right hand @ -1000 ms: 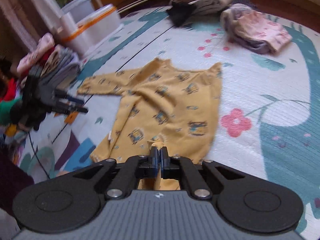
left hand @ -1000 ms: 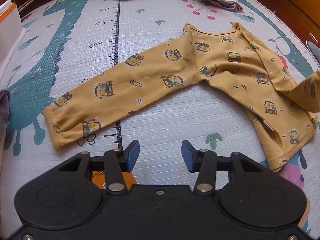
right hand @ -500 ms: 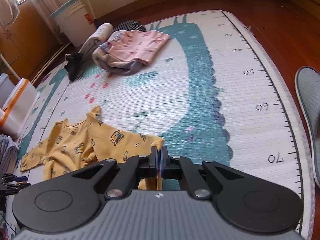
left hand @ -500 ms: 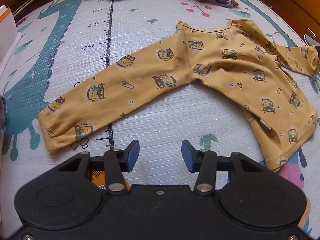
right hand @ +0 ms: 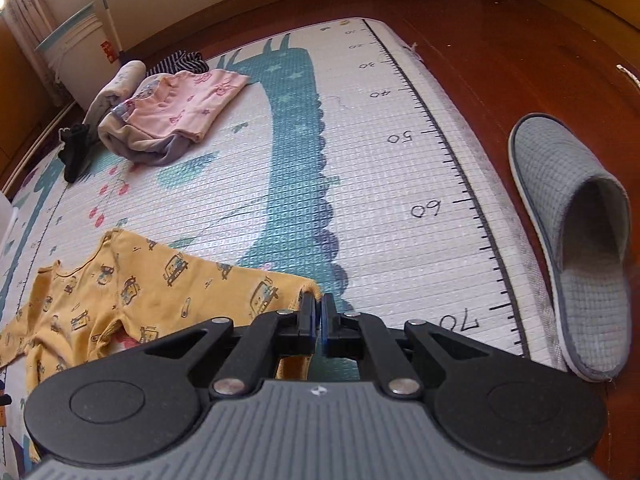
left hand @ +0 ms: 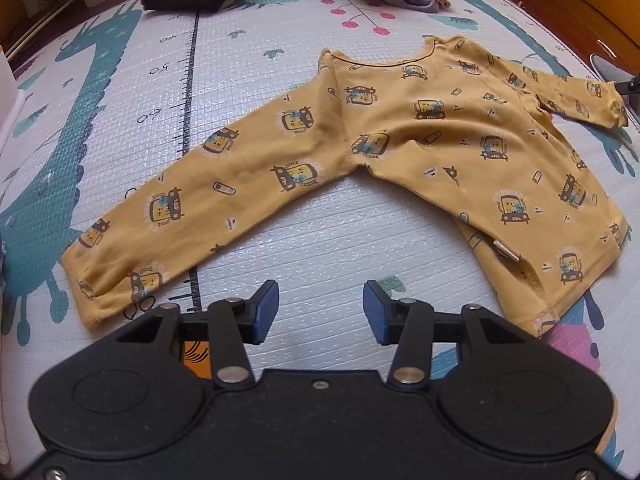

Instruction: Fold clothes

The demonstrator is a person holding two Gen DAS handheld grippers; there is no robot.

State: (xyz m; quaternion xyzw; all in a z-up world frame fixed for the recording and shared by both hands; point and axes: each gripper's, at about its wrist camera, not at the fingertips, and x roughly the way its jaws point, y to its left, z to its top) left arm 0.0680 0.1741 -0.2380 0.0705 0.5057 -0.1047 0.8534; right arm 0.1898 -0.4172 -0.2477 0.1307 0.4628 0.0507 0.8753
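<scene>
1 yellow shirt (left hand: 400, 152) ahead of left hand-held gripper (left hand: 320, 312), jaws apart

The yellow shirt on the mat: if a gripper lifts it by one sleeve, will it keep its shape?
Probably not. The yellow shirt lies thin and wrinkled, so it likely droops. The right gripper pinches its cuff, and the cloth bunches there, which suggests softness and low weight.
</scene>
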